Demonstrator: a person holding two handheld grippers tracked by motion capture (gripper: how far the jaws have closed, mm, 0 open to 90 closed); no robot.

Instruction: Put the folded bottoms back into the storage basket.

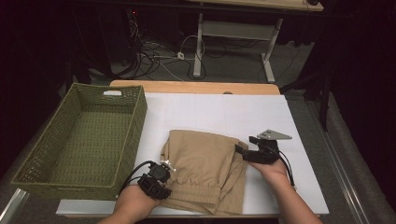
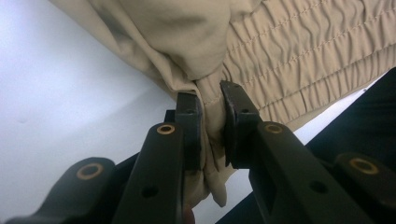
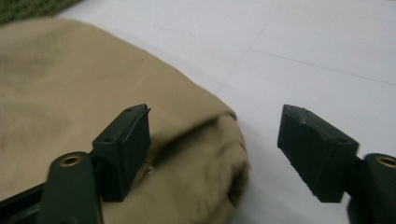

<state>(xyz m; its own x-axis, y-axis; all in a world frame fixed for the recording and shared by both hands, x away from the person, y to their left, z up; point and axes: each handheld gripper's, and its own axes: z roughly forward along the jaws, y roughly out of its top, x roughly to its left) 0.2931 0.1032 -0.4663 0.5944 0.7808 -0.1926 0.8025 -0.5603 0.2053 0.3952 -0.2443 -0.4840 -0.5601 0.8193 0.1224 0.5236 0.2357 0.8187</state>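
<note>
A folded tan garment (image 1: 201, 168) with an elastic waistband lies on the white table cover, near the front. My left gripper (image 1: 164, 169) sits at its left edge, shut on a bunched fold of the tan cloth (image 2: 211, 112) beside the waistband (image 2: 299, 60). My right gripper (image 1: 246, 145) is at the garment's right edge, jaws wide open. In the right gripper view one fingertip (image 3: 125, 140) rests over the cloth (image 3: 70, 93) and the other fingertip (image 3: 312, 140) hangs over the white surface, with the folded edge between them.
A green woven basket (image 1: 32, 161) stands empty at the table's left side, close to the garment. The white cover (image 1: 224, 109) stretches bare behind the garment. Beyond the table are desk legs and cables on the floor.
</note>
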